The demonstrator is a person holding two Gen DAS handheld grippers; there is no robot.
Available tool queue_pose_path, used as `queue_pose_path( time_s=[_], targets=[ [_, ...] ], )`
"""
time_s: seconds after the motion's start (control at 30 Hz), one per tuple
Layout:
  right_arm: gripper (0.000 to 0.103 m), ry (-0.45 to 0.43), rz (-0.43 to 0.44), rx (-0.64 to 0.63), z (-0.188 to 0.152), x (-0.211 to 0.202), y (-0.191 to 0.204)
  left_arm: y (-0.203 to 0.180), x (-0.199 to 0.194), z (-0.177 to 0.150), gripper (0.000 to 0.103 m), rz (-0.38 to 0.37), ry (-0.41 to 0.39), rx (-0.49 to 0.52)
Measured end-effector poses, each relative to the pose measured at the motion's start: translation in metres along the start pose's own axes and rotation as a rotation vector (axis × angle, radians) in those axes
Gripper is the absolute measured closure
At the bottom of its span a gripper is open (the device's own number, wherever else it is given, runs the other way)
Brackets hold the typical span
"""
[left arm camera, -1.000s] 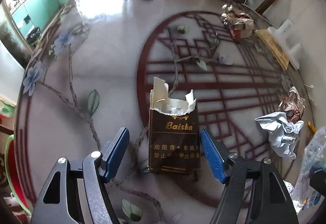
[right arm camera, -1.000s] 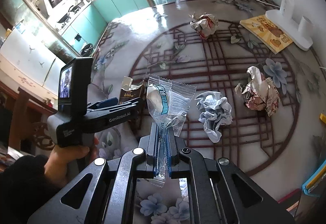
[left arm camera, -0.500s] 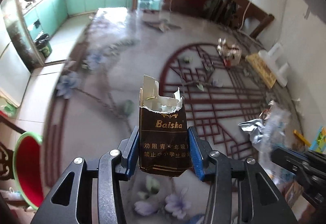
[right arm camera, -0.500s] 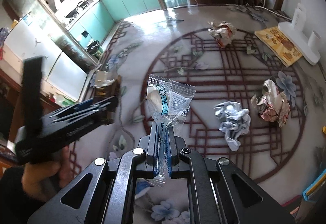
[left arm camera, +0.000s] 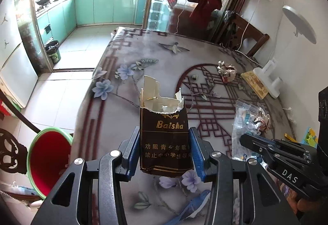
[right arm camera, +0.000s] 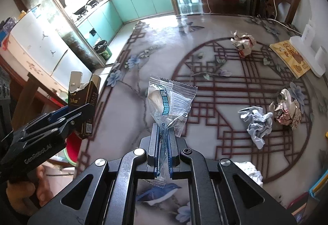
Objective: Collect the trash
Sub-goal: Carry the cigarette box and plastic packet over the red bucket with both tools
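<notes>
My left gripper [left arm camera: 164, 150] is shut on a torn dark brown Baisha cigarette pack [left arm camera: 165, 134] and holds it upright above the table's left edge; the pack also shows in the right wrist view [right arm camera: 86, 106]. My right gripper [right arm camera: 163, 143] is shut on a clear plastic snack wrapper [right arm camera: 170, 100] with blue print, held above the table. A red bin with a green rim [left arm camera: 46, 158] stands on the floor left of the table. On the table lie a crumpled white paper [right arm camera: 257, 122] and two crumpled foil wrappers [right arm camera: 287, 110] [right arm camera: 244, 42].
The table [right arm camera: 143, 73] has a floral cloth with a red lattice circle. A yellow booklet [right arm camera: 290, 57] and a white stand [right arm camera: 307, 52] lie at the far right. A wooden chair [left arm camera: 252, 34] stands behind the table. A kitchen opens at the back left.
My left gripper closed on the cigarette pack, lifted it off the table and carried it left, towards the red bin. My right gripper kept the wrapper and moved left a little.
</notes>
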State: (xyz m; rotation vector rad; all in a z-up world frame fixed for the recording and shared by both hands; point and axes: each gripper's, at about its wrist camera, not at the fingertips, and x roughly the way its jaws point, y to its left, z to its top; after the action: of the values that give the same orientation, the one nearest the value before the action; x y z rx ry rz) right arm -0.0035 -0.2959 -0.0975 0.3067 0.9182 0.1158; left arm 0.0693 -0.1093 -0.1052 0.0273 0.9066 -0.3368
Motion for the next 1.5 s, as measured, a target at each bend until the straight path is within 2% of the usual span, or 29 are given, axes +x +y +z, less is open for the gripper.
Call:
queue_pose_path(
  time_s=[0.33, 0.87, 1.27, 1.5],
  targets=[
    [0.096, -0.007, 0.01, -0.039, -0.003, 0.004, 0.04, 0.039, -0.027, -0.012, 0.06, 0.043, -0.033, -0.032],
    [0.096, 0.039, 0.117, -0.203, 0.0, 0.041, 0.13, 0.142, -0.058, -0.045, 0.059, 0.206, -0.051, -0.181],
    [0.096, 0.101, 0.167, -0.271, -0.014, 0.066, 0.169, 0.199, -0.056, -0.075, 0.059, 0.277, -0.002, -0.283],
    [0.096, 0.087, 0.201, -0.291, -0.015, 0.075, 0.189, 0.223, -0.05, -0.086, 0.059, 0.307, 0.027, -0.313]
  ],
)
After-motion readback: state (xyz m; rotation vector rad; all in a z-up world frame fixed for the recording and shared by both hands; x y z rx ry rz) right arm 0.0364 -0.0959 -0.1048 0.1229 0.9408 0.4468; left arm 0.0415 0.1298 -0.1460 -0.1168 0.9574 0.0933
